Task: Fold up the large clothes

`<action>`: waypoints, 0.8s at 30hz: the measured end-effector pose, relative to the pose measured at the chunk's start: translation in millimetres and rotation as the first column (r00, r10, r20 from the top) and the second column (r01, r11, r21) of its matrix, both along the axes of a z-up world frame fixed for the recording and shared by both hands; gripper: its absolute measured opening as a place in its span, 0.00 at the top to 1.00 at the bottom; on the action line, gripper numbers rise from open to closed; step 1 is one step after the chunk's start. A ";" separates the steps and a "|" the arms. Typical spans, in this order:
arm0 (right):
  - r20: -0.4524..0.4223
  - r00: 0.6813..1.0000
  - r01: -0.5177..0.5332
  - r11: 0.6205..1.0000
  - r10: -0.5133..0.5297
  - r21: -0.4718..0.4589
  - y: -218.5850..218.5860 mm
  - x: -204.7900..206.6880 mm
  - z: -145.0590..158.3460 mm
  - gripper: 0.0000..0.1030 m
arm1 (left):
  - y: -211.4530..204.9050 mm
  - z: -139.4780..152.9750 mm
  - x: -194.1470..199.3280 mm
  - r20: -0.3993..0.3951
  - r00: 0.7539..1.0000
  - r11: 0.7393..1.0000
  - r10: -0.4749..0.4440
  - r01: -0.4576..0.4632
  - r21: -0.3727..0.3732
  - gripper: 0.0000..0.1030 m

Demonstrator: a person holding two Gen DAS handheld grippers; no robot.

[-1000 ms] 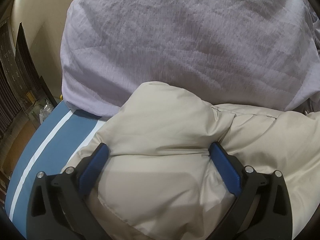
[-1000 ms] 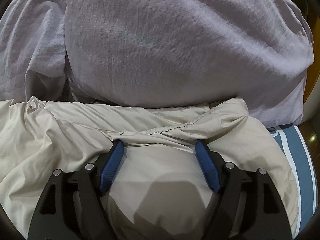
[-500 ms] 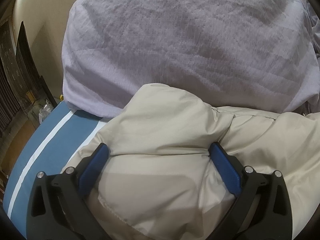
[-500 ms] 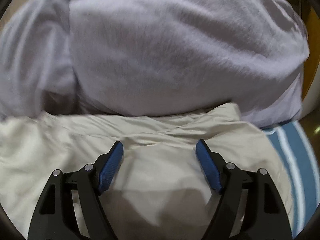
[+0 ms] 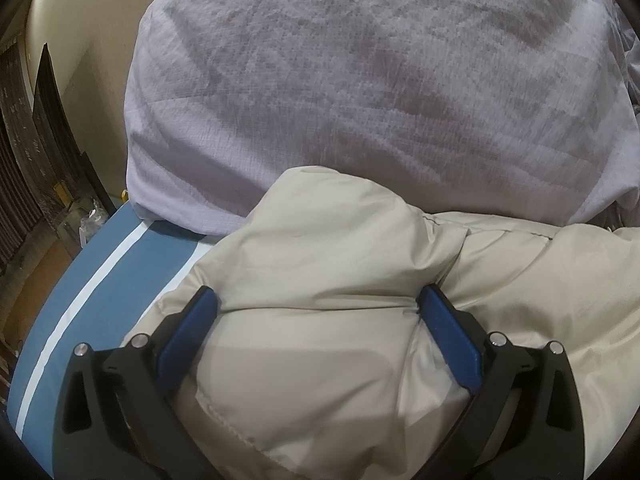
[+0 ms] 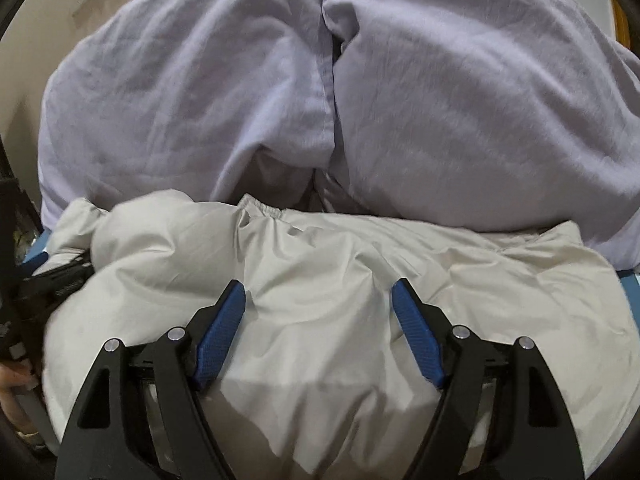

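Entry: the puffy beige quilted jacket lies bunched on the blue bed cover with white stripes, its far edge butting against the two lilac crinkled-cotton pillows at 12 o'clock.

Your left gripper straddles a padded bulge of the jacket, jaws wide apart. Its blue pads dent the fabric at each flank, so I judge it pins that end as an anchor; whether it truly squeezes, I cannot tell.

Your right gripper sits over the jacket's middle, jaws spread, nothing pinched between them. It seems placed to choose a hold.

The elastic cuff sits at 12 o'clock from the right gripper, likely the sleeve to bring in next.

In the right view, the left gripper's body shows at 9 o'clock.
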State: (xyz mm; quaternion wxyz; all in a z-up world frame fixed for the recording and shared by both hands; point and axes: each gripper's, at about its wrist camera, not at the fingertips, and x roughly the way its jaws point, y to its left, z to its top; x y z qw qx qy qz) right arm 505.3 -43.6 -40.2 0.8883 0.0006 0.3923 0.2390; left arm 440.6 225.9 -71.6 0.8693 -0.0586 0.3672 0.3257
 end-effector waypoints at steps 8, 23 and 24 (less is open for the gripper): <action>0.026 0.999 0.037 0.997 -0.035 -0.065 13.1 3.9 -13.8 0.21 | -0.1 0.0 0.3 -0.002 1.000 1.000 -0.002 0.002 0.002 0.02; -0.011 0.999 0.050 0.995 -0.051 -0.082 31.4 30.7 -39.6 0.17 | -1.4 -0.4 0.8 -0.004 1.000 1.000 -0.003 0.003 0.004 0.02; -0.011 0.999 0.050 0.996 -0.051 -0.079 31.4 31.5 -39.9 0.17 | -1.3 -0.3 0.9 -0.004 1.000 1.000 -0.003 0.003 0.004 0.02</action>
